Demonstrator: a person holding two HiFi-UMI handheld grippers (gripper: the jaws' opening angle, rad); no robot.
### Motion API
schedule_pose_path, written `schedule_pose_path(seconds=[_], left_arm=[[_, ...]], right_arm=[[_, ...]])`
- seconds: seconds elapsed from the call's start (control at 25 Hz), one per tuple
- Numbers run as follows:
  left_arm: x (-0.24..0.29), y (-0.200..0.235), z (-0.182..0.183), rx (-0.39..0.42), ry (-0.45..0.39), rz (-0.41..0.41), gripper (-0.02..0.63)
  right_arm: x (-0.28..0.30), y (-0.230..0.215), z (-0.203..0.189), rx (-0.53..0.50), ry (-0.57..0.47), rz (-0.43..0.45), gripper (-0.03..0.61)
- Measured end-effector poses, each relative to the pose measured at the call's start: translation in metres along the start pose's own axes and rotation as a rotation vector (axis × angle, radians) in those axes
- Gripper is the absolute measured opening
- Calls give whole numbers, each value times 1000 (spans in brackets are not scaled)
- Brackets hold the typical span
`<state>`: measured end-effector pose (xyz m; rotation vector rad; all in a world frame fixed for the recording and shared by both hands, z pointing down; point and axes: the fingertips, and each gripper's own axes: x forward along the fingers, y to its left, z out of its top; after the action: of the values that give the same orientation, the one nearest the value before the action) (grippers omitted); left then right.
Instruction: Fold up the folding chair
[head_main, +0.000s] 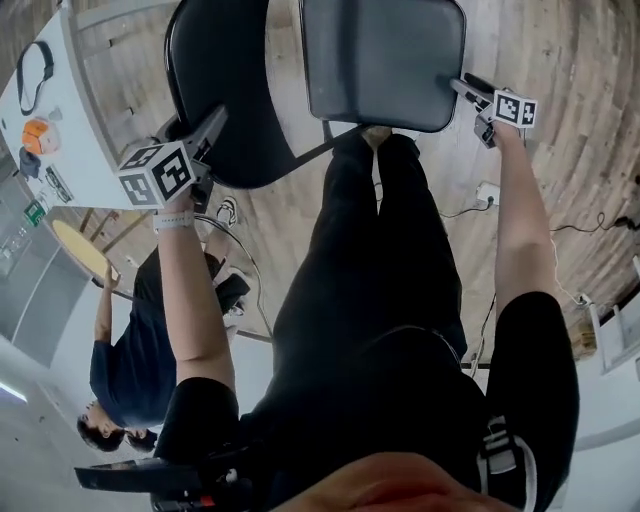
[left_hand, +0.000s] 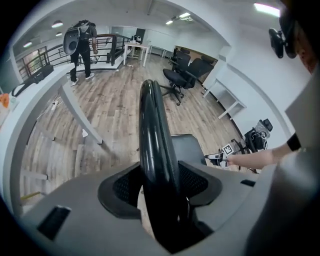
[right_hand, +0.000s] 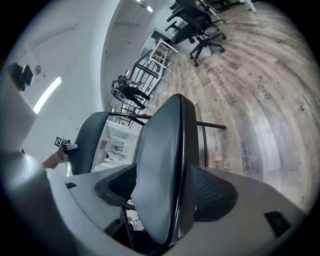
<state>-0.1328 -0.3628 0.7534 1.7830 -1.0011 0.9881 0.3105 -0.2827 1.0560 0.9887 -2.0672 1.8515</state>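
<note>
The folding chair stands in front of me on the wood floor, with its black backrest (head_main: 215, 60) on the left and its grey seat (head_main: 380, 55) on the right. My left gripper (head_main: 218, 120) is at the backrest's near edge. In the left gripper view the backrest rim (left_hand: 152, 130) runs between the jaws of the left gripper (left_hand: 160, 182), and a strip of floor shows beside the left pad. My right gripper (head_main: 462, 88) is at the seat's right corner. The seat edge (right_hand: 160, 160) stands between the jaws of the right gripper (right_hand: 167, 192), with a gap on the left side.
A white table (head_main: 60, 120) stands close on the left, and its leg (left_hand: 77, 112) slants nearby. A person in a blue shirt (head_main: 130, 350) is at the lower left. A cable and socket (head_main: 487, 192) lie on the floor. Office chairs (left_hand: 182, 75) stand farther off.
</note>
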Motion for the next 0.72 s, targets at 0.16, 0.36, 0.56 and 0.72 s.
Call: schedule_pose_path(seconds=[0.16, 0.36, 0.56, 0.72], left_arm=[[8, -8, -1, 28, 67, -45, 216], [15, -12, 1, 57, 142, -67, 139], [15, -13, -2, 33, 147, -83, 113], [13, -14, -1, 37, 140, -83, 106]], right_arm=[[17, -13, 12, 57, -25, 71, 321], [29, -24, 19, 104, -2, 87, 322], [48, -28, 10, 96, 76, 113, 336], [65, -14, 11, 136, 111, 252, 333]])
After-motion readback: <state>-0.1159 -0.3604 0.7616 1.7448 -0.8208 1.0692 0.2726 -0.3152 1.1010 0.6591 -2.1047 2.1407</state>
